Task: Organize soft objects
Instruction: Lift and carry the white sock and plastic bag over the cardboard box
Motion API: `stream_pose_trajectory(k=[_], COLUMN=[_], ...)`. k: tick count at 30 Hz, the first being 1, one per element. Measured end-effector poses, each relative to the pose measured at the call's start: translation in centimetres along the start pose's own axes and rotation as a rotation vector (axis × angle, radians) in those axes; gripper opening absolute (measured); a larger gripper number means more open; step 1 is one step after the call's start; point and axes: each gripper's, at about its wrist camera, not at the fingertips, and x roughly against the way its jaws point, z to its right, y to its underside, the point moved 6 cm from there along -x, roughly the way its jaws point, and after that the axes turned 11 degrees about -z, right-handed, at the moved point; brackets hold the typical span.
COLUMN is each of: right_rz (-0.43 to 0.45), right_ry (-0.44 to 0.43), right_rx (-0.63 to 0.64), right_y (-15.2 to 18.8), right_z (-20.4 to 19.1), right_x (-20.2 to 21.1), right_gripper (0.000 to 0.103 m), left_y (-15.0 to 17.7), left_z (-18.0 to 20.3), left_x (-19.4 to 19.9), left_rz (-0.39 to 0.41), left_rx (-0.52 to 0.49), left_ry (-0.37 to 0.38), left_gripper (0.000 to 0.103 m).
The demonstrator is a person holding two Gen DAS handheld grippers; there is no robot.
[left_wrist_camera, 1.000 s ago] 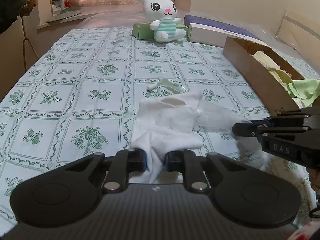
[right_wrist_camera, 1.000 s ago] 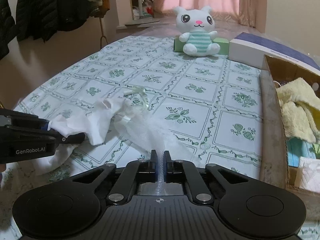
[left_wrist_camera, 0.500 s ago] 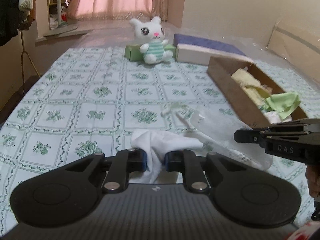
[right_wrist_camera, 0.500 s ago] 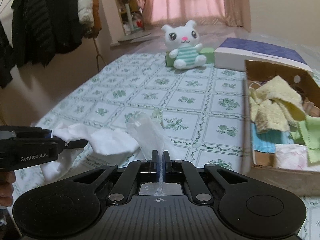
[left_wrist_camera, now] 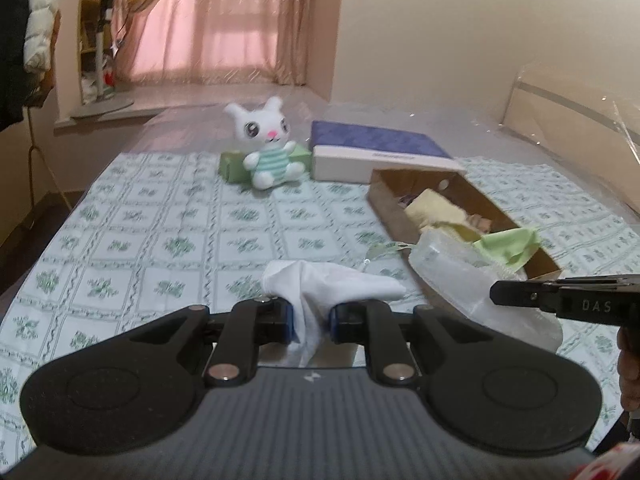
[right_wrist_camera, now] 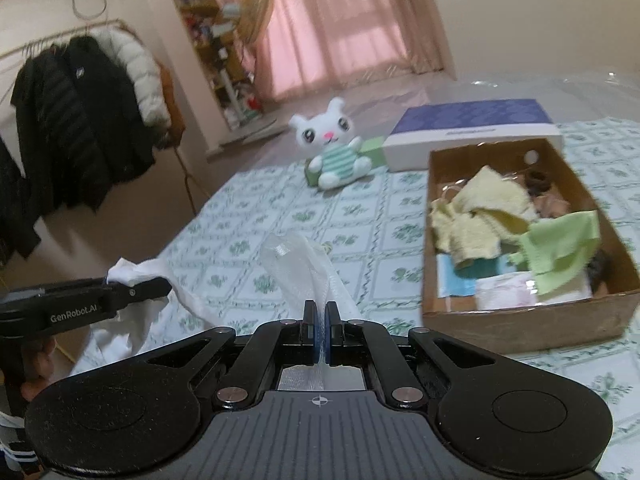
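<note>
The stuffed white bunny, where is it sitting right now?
The stuffed white bunny sits upright at the bed's far end, leaning against a green box, left of the purple-topped box.

Pink curtains [left_wrist_camera: 224,24], coats [right_wrist_camera: 80,120], purple-topped box [left_wrist_camera: 376,148].

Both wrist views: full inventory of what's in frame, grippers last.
white cloth: 1, white, lifted over the bedspread, pinched by the left gripper
sheer mesh bag: 1, translucent white, pinched by the right gripper
cardboard box: 1, brown, on the bed's right side, holds yellow, green and blue cloths
plush rabbit: 1, white with striped green body, far end of the bed
green box: 1, behind the plush
flat box: 1, purple top, white sides, beyond the cardboard box
bedspread: 1, white-green floral squares
coats: several, black and white, on a rack at left
left hand-held gripper: shut on the cloth
right hand-held gripper: shut on the mesh
</note>
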Motion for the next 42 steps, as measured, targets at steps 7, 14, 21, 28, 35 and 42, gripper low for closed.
stream_pose_trajectory(k=[7,14,21,28,35,42], right_rz=[0.086,0.158,0.207,0.241,0.229,0.195], right_ry=[0.02,0.059,0.115,0.152,0.175,0.2], right_rx=[-0.055,-0.081,-0.134,-0.195,-0.275,-0.347], right_y=[-1.5,-3.3,-5.5,-8.5,-11.4,-13.1], right_z=[2.1,4.7,8.4,12.1,17.0,21.5], right_x=[4.6,8.1,9.7,8.8,5.9,1.7], right_gripper=[0.003,0.003,0.003,0.003,0.003,0.003], left_y=[-3.0,-6.7,-10.3,-14.1,-17.6,-19.7], left_z=[4.0,8.9,13.6,16.9,19.0,20.2], left_x=[0.8,-0.1,-3.1,-7.8,-13.5,-19.6], left_rz=[0.047,0.081,0.083,0.049,0.022,-0.01], left_rx=[-0.058,-0.111,-0.145,-0.116,-0.091,-0.023], left_ry=[0.053,0.127,0.165,0.206,0.21,0.206], left_gripper=[0.015,0.015,0.015,0.015,0.015,0.015])
